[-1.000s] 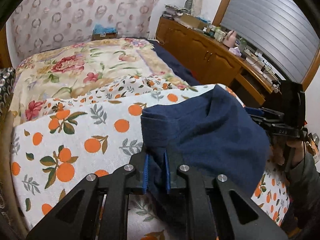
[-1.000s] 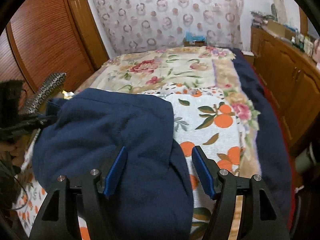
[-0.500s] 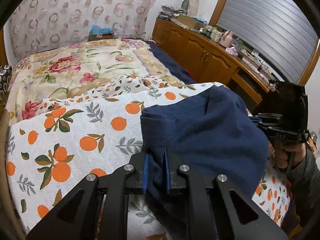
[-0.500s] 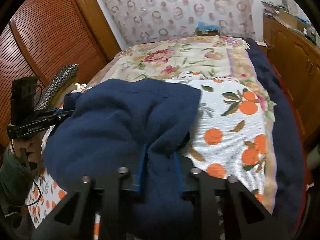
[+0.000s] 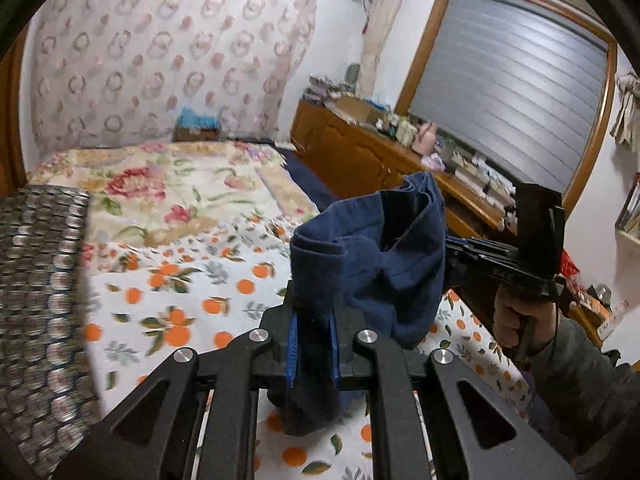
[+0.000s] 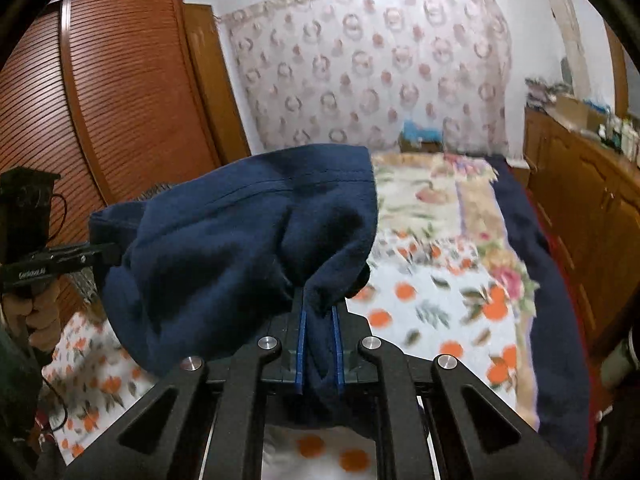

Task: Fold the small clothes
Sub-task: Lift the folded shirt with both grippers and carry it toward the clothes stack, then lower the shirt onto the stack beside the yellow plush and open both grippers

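Both ends of the navy garment (image 5: pixel 384 264) pinched and lifted clear of the orange-print sheet (image 5: pixel 192 300) at the near edge of the bed. Left gripper (image 5: pixel 313 350) clamped narrow on a bunched edge of cloth, blue pads pressed against fabric on both sides; right gripper (image 6: pixel 320 354) likewise closed tight on the opposite edge, a thick wad of cloth squeezed between its pads. Garment slung between the two like a hammock, sagging in the middle, upper hem stretched roughly level (seam line visible along it in the right wrist view). Held up rather than flat, probably to shake out wrinkles and let gravity square the piece before laying it down again. Which kind of garment, hard to say from the folds. Floral quilt (image 5: pixel 160 184) further up the bed, patterned dark cushion (image 5: pixel 40 280) at the left edge, wooden cabinet (image 6: pixel 592 208) along the right side of the room. Fold itself judged not yet made: next, likely a lowering onto the sheet with the held edge carried over. Risk of uneven drape, since thick bunches in the jaws hide the true corners.
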Demonstrator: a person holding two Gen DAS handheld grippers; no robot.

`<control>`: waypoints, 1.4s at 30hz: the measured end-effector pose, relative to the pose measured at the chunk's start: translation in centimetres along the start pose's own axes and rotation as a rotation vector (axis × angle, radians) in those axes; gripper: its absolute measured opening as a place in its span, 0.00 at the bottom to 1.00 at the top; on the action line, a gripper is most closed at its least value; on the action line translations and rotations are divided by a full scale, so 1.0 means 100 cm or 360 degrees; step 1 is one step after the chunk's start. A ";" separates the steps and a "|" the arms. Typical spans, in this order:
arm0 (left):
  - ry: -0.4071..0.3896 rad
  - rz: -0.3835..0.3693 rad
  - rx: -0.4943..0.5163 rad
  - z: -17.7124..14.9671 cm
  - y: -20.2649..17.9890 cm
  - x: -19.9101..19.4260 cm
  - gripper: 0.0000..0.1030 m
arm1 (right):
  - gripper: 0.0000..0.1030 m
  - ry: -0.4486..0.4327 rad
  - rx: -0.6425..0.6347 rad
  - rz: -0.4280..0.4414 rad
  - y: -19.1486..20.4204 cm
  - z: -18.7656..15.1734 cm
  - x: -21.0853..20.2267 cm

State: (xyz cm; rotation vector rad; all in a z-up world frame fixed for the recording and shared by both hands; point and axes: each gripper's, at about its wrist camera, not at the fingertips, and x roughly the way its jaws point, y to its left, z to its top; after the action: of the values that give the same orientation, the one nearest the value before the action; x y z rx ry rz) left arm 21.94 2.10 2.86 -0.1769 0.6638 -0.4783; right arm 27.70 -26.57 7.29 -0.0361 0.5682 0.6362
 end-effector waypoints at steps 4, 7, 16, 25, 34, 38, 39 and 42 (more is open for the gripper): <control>-0.0122 0.0075 -0.0030 0.000 0.015 -0.045 0.12 | 0.10 -0.0067 -0.0108 0.0072 0.032 0.018 0.009; -0.0205 0.0143 -0.0075 0.000 0.031 -0.074 0.12 | 0.10 -0.0118 -0.0200 0.0147 0.059 0.040 0.022; -0.0387 0.0431 -0.0299 -0.026 0.104 -0.142 0.12 | 0.10 -0.0094 -0.0542 0.0384 0.150 0.116 0.131; -0.0389 0.0559 -0.0576 -0.074 0.171 -0.151 0.12 | 0.10 0.0027 -0.0771 0.0448 0.233 0.150 0.248; -0.0351 0.0698 -0.0627 -0.104 0.182 -0.150 0.13 | 0.10 0.0120 -0.0854 0.0422 0.285 0.167 0.316; -0.0333 0.0741 -0.0621 -0.107 0.182 -0.147 0.13 | 0.22 0.0128 -0.0764 0.0356 0.287 0.169 0.326; -0.0328 0.0757 -0.0614 -0.107 0.182 -0.147 0.13 | 0.31 0.0120 -0.0748 0.0347 0.290 0.168 0.326; -0.0336 0.0749 -0.0611 -0.107 0.179 -0.150 0.13 | 0.41 0.0078 -0.0733 0.0383 0.289 0.158 0.309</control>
State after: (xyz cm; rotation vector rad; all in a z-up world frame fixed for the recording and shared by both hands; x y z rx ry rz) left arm 11.58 24.92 -2.69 -0.4155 0.5609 0.1238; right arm 39.26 17.11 8.78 -0.4216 0.4666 0.9937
